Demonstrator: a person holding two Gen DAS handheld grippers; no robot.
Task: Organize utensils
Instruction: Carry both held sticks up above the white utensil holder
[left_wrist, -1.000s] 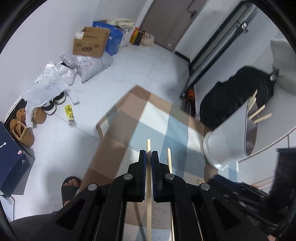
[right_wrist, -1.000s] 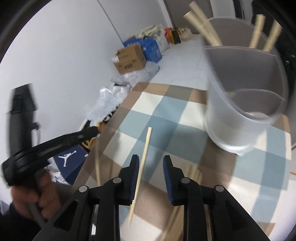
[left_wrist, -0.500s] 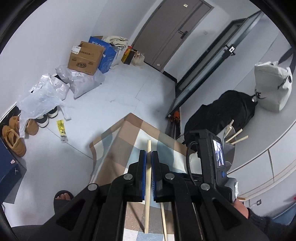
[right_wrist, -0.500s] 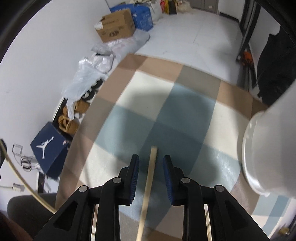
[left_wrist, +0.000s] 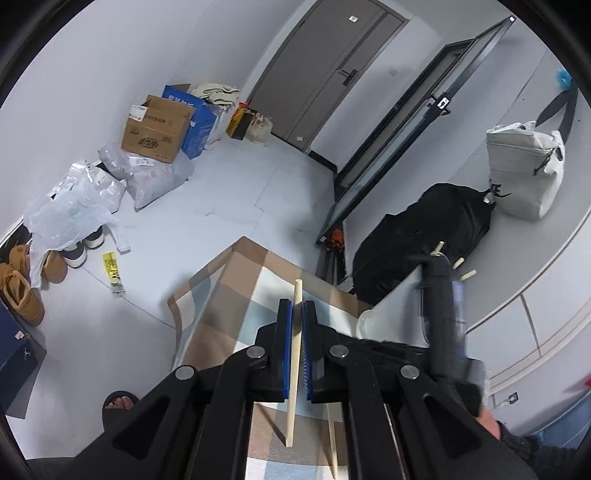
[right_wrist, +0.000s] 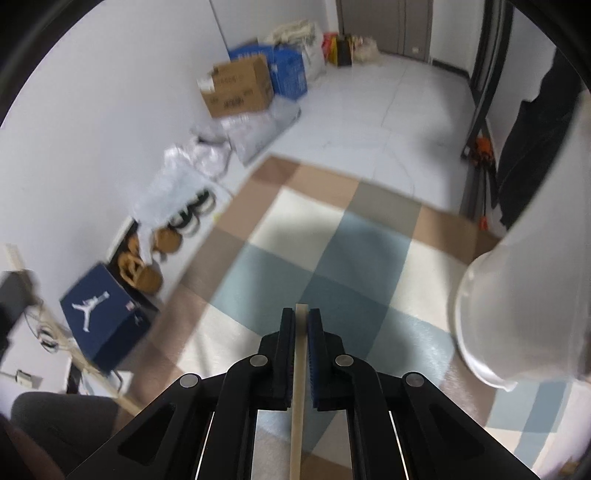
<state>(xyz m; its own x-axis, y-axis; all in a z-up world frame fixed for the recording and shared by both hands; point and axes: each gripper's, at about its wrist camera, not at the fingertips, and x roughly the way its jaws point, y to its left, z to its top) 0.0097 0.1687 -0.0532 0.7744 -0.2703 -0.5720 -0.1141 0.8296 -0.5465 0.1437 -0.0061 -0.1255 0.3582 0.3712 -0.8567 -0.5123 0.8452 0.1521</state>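
pinching chopstick (right_wrist: 298, 373) between right tool (right_wrist: 301, 317) pads

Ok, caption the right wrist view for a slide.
Right gripper shut on a chopstick above the checked cloth, white holder at right.

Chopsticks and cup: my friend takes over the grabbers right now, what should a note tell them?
Left hand-held gripper: shut on a pale wooden chopstick, lifted off the checked tablecloth.
Right hand-held gripper: shut on a second pale wooden chopstick.
The translucent white plastic cup stands to the right and already holds several chopsticks.
One more stick lies on the cloth.
Left to do: drop both held sticks in the cup, then fetch the last.
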